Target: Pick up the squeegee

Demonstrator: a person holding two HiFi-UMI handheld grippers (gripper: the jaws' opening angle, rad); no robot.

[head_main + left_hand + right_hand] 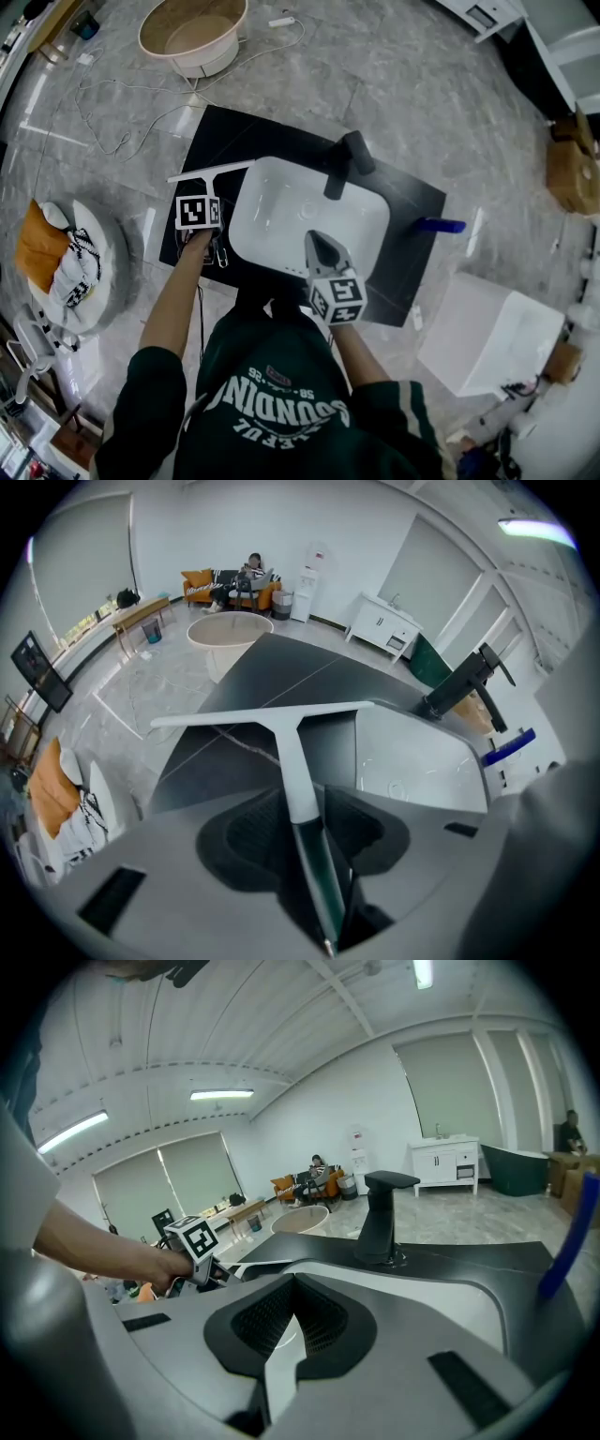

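Our left gripper [314,829] grasps the squeegee [291,761] by its handle end, blade at twelve o'clock; lifted, we risk it pivoting loose. Our right gripper [289,1324] is clenched, empty.

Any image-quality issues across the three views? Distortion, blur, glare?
Head view: strong fisheye bend at the edges, otherwise sharp, faint reflections in the sink. Left gripper view: dark round vignette, left gripper blurred up close, squeegee crisp. Right gripper view: ceiling light strips blown out, forearm and right gripper soft.
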